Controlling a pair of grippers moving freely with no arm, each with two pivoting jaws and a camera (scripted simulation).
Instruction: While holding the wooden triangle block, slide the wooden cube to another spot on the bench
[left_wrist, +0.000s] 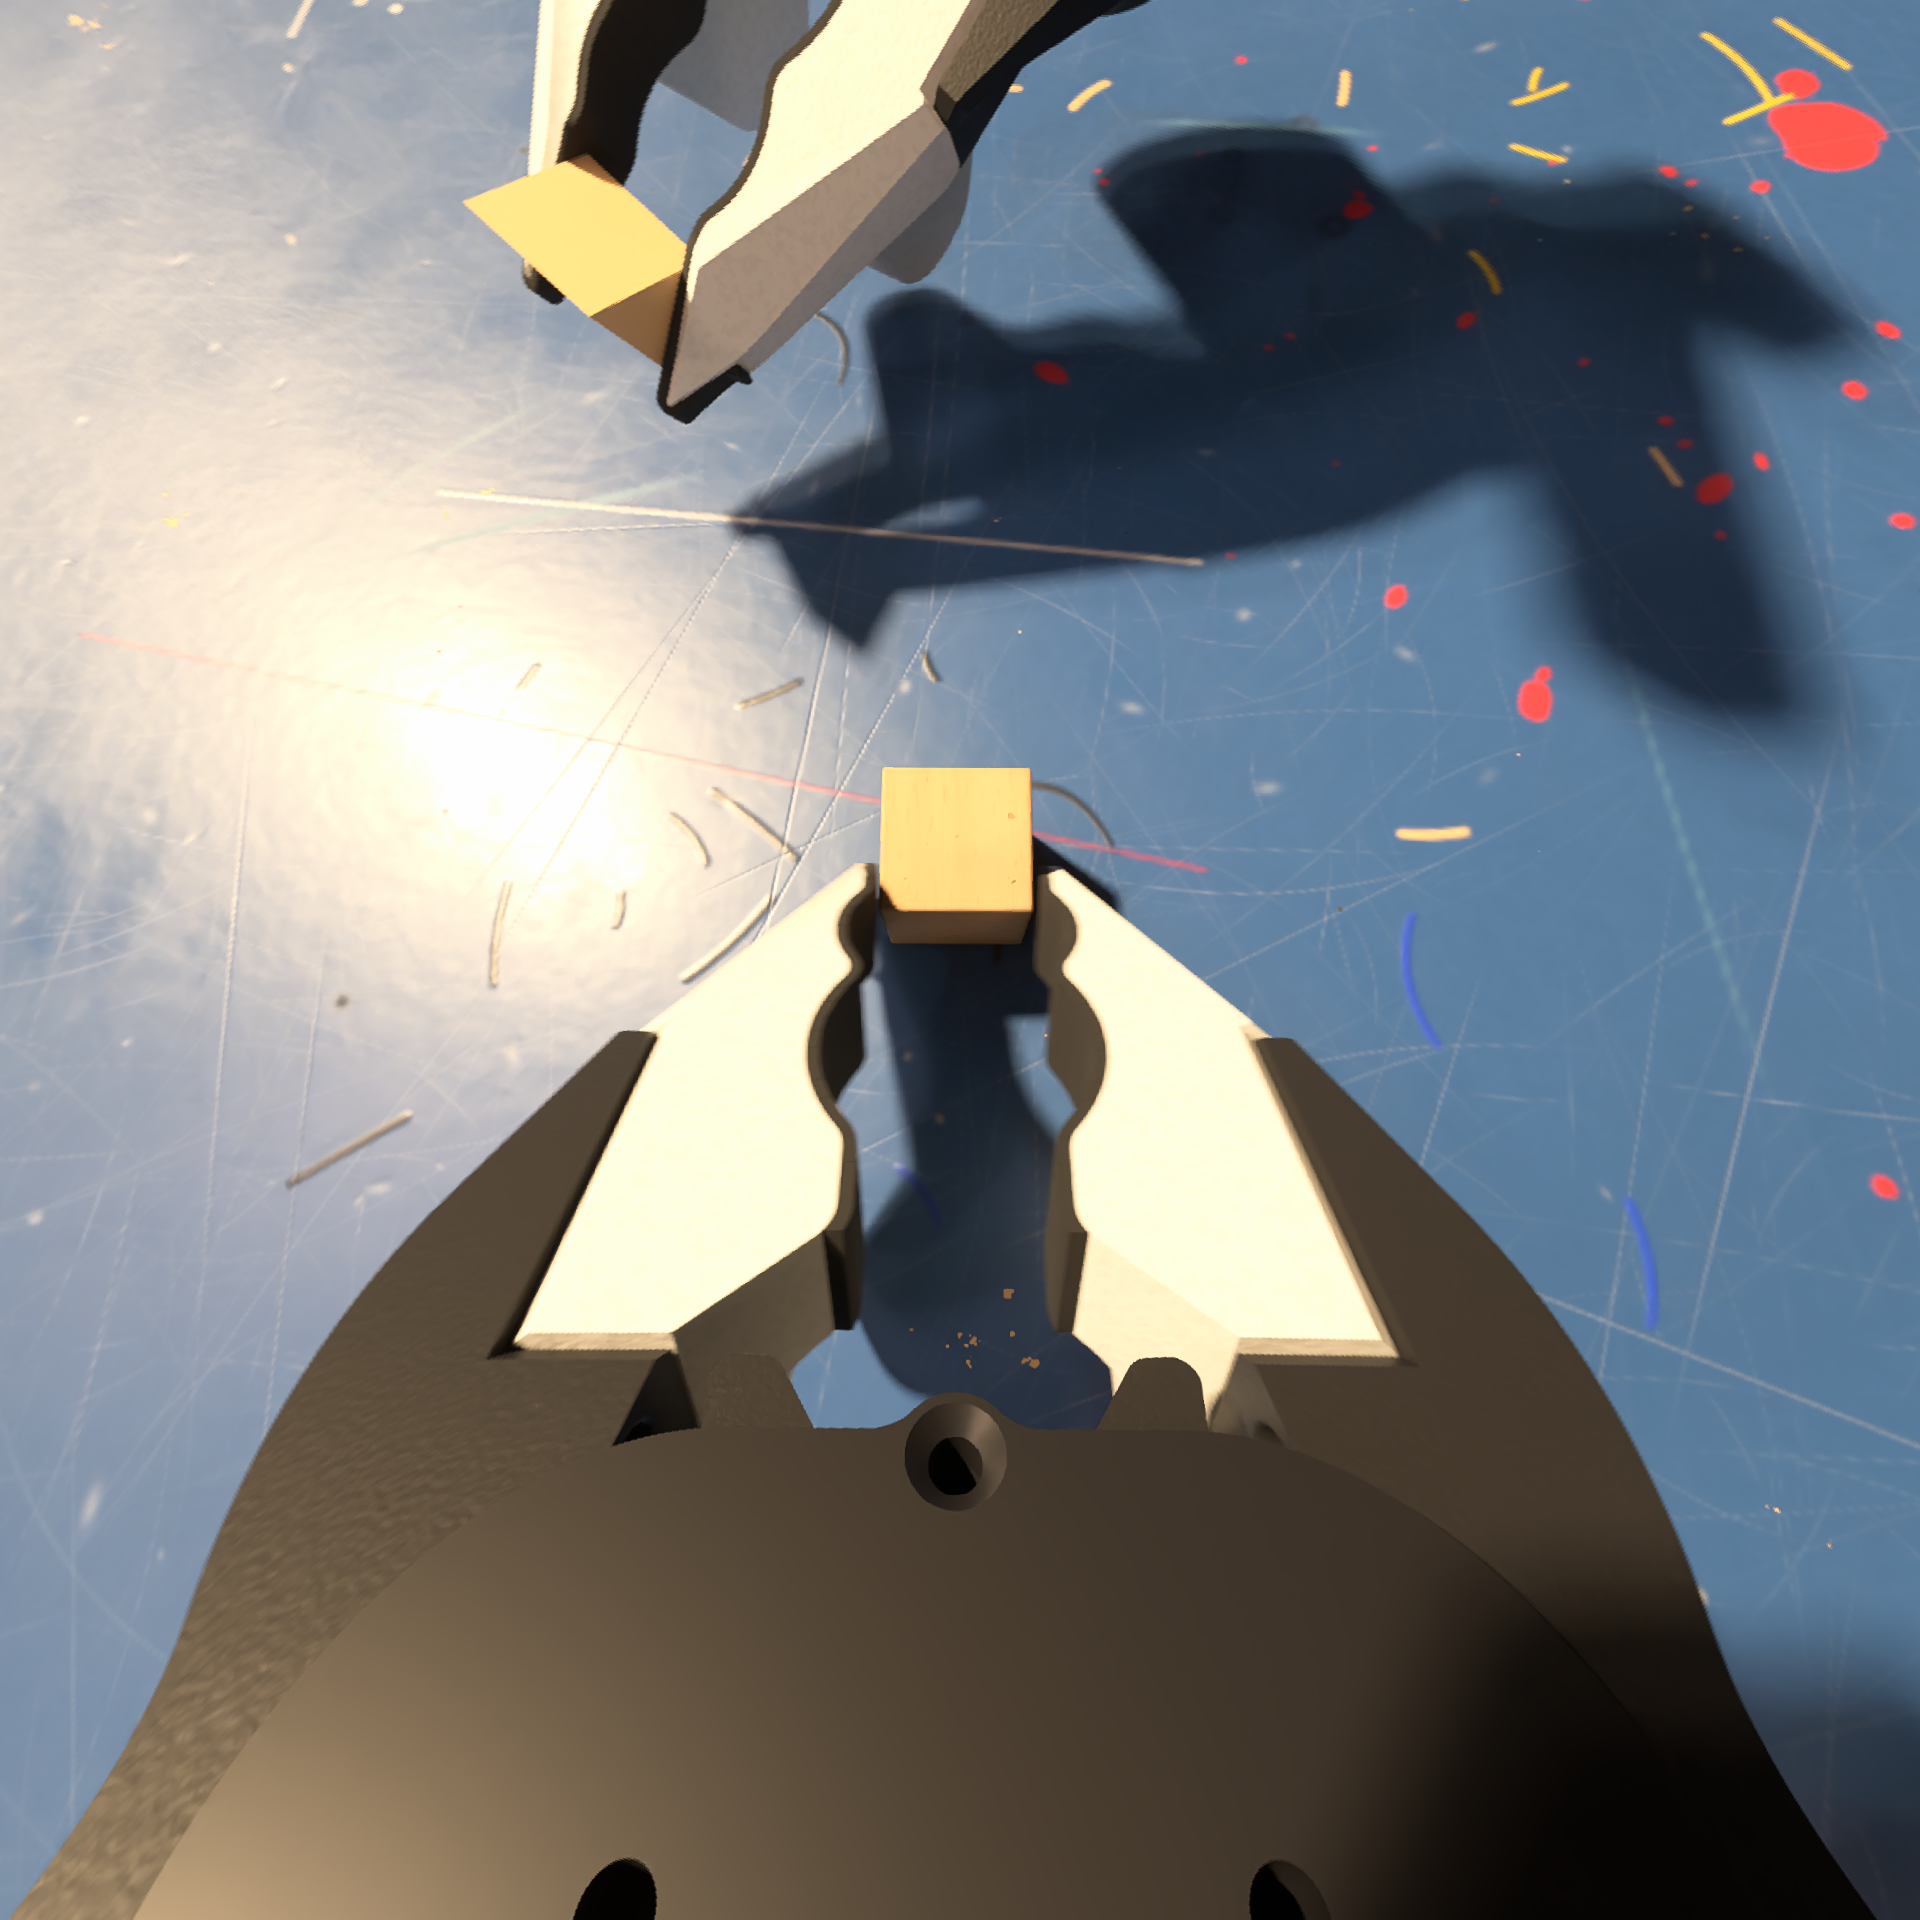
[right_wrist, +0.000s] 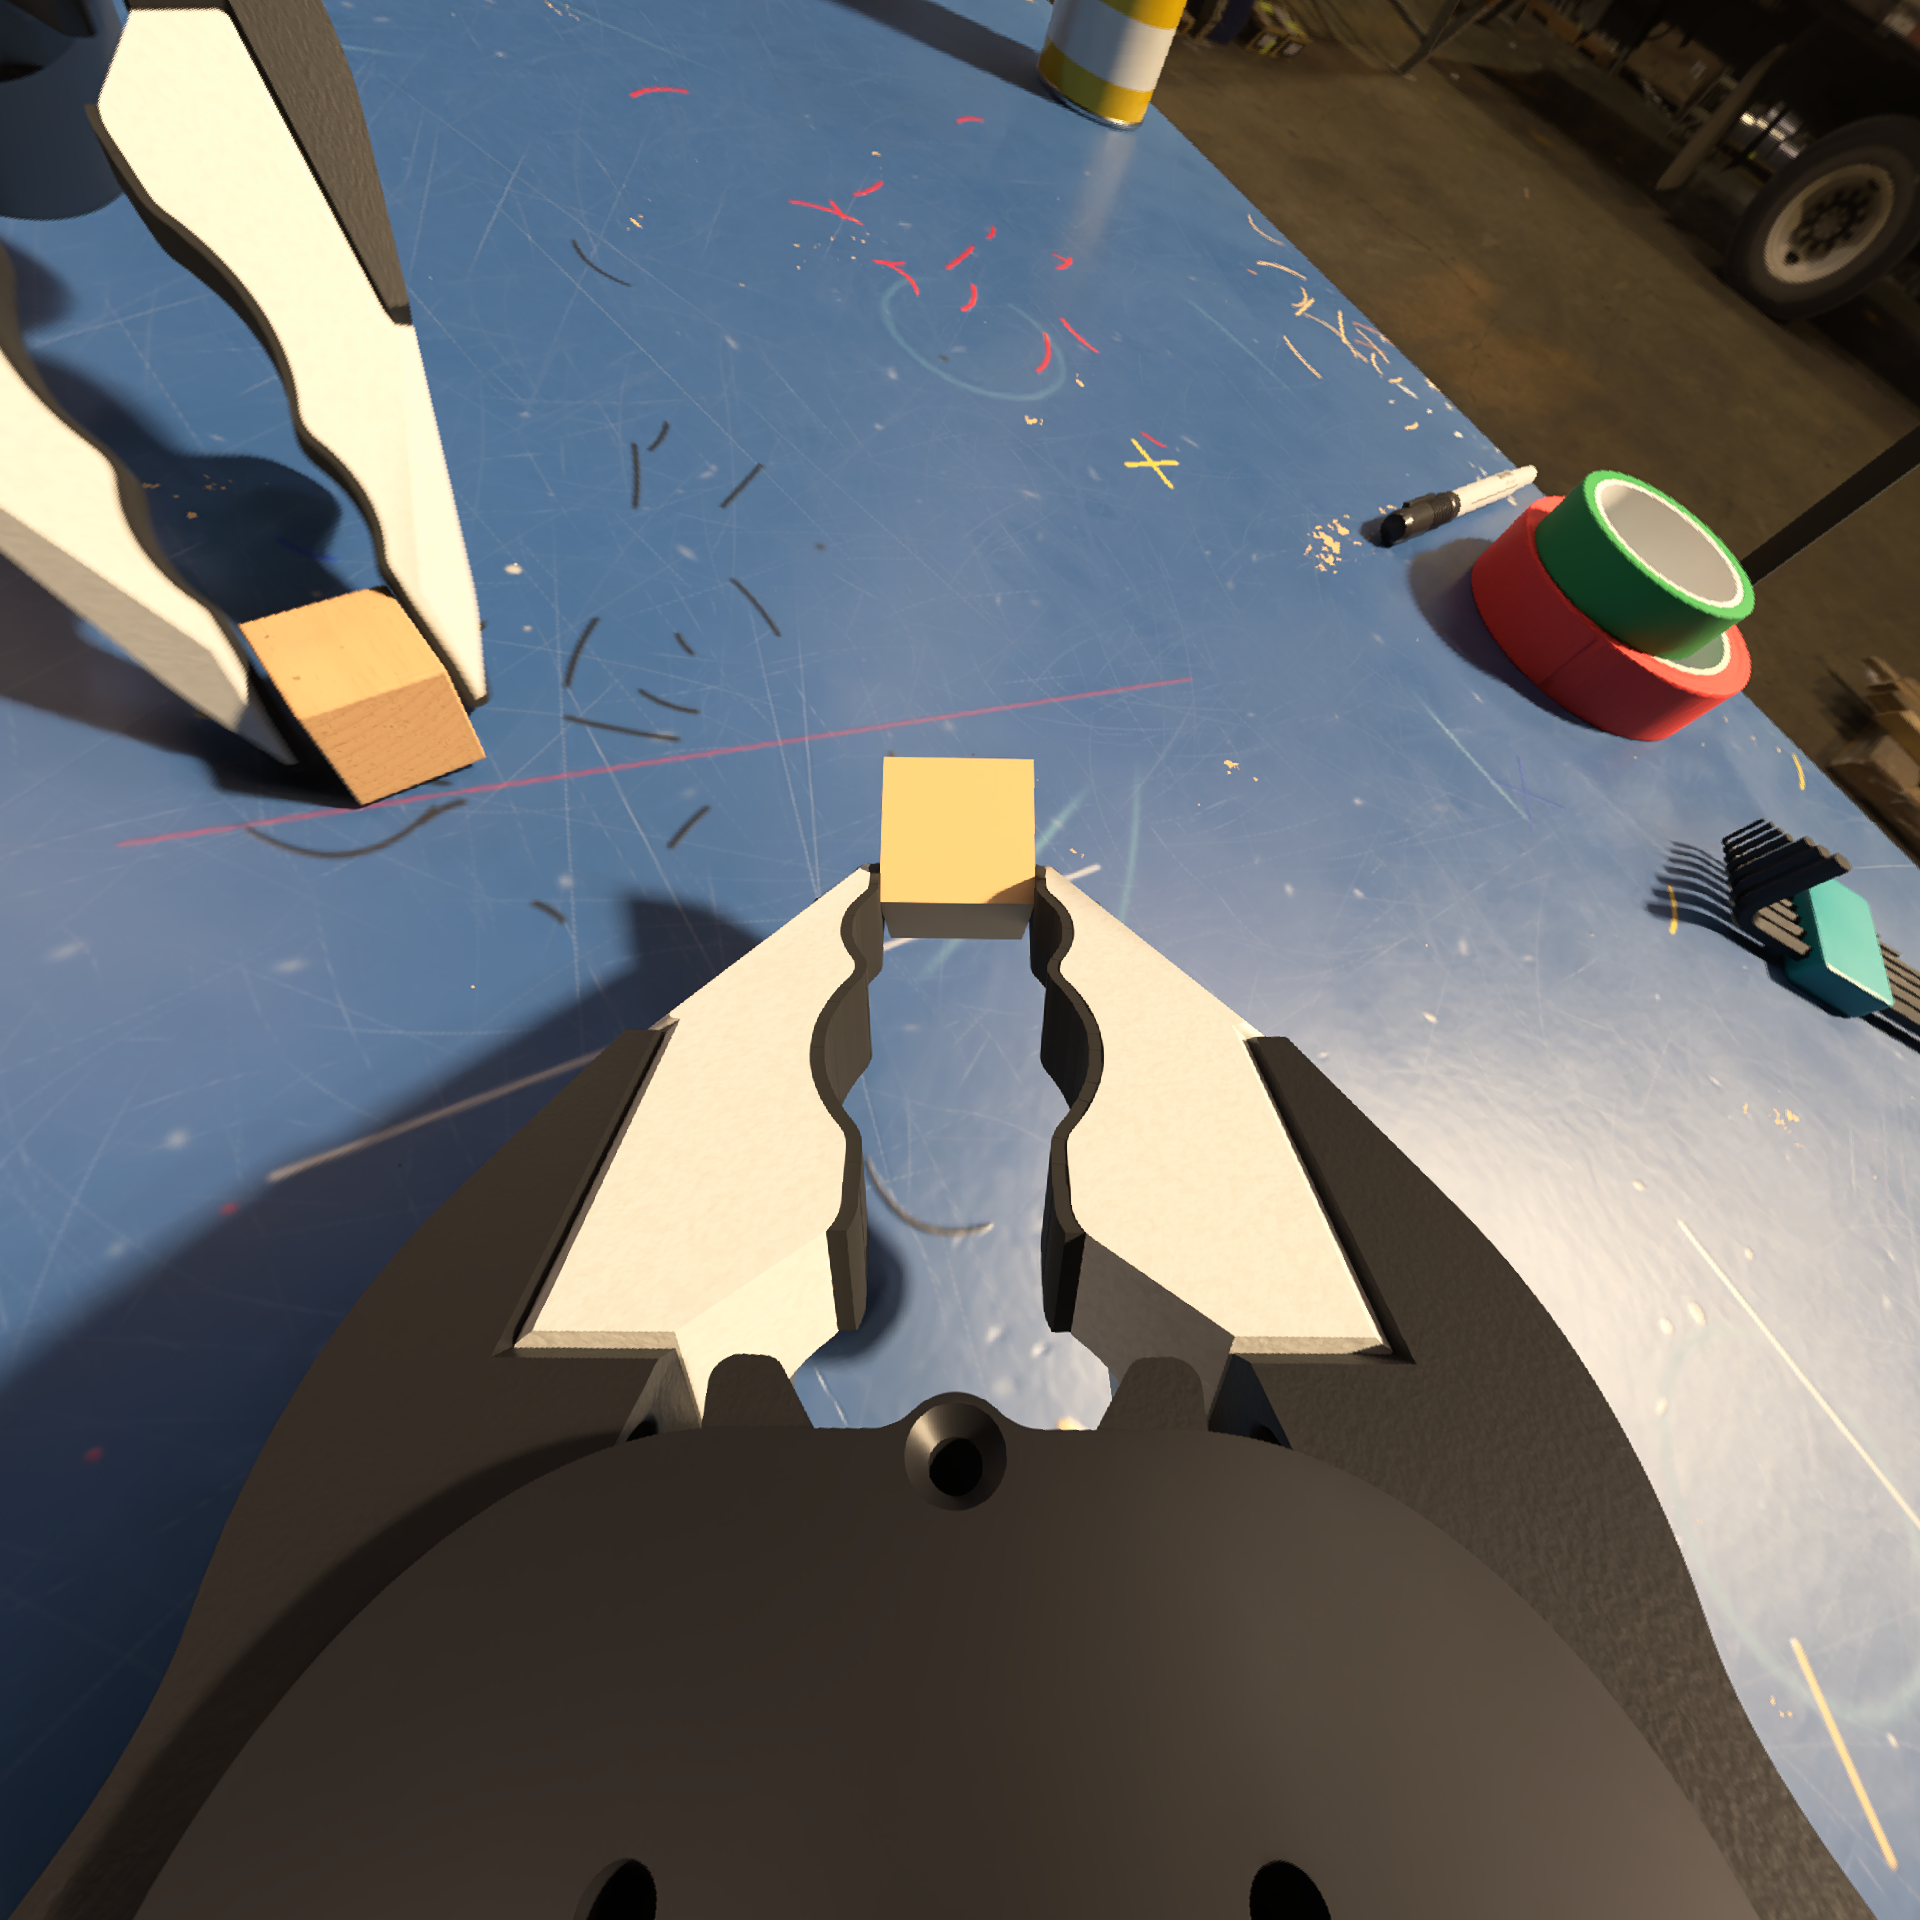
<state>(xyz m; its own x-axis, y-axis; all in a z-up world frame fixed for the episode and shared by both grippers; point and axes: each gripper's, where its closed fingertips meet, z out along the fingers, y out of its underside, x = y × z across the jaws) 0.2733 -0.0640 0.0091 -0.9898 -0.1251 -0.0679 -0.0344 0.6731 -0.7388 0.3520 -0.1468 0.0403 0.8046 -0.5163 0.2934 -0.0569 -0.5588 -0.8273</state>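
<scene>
can (right_wrist: 1110, 52) cut off by top edge, truck wheel (right_wrist: 1829, 223) partly out of frame at right, hex-key set (right_wrist: 1813, 940) clipped at right edge, blocks' (left_wrist: 954, 847) lower parts hidden between fingertips, triangle or cube unclear

A workshop: scratched, paint-spattered blue bench (right_wrist: 935, 520) carrying tape rolls (right_wrist: 1621, 613), with a hex-key set (right_wrist: 1808, 935) near them.

A scratched blue bench (right_wrist: 935, 436) flecked with red and yellow paint catches a bright glare (left_wrist: 499, 769) and dark shadows. Beyond its edge lie a dim brown floor (right_wrist: 1455, 208) and 1 truck wheel (right_wrist: 1829, 223).
</scene>
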